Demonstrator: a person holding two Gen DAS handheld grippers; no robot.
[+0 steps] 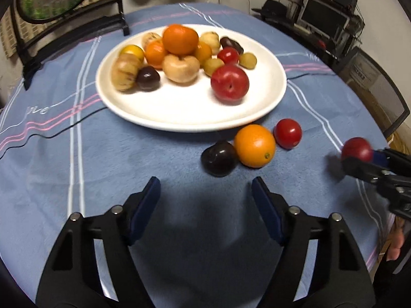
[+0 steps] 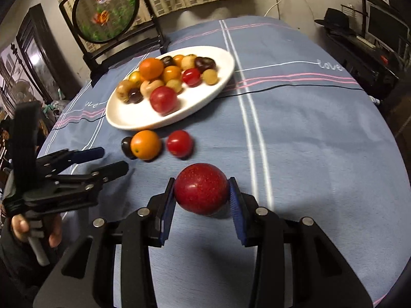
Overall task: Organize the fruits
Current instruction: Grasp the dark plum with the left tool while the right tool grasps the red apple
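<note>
**Red plum pinched at its sides, loose fruit waiting by the plate**

The red plum (image 2: 201,192) is sitting between the blue pads of the right claw (image 2: 203,200), which is gripping it across its widest part, low over the blue-clothed surface (image 2: 308,154) and well short of the white plate (image 2: 164,120). The skin is looking smooth and the fruit round, so a loose squeeze is likely letting it roll out of the pads on the way over.

Between it and the plate three fruits are lying on the cloth: a small red fruit (image 2: 179,143), an orange (image 2: 146,145) and a dark plum (image 2: 127,146), the last two touching. A low carry is risking a knock that sends them rolling.

The plate is already holding a heap, with a large red fruit (image 2: 164,100) near the front; a dropped plum could be bouncing off it.

The left claw (image 1: 205,192) is standing open and empty, just short of the dark plum (image 1: 218,158). Both claws are working the same patch, so a collision is possible.
</note>
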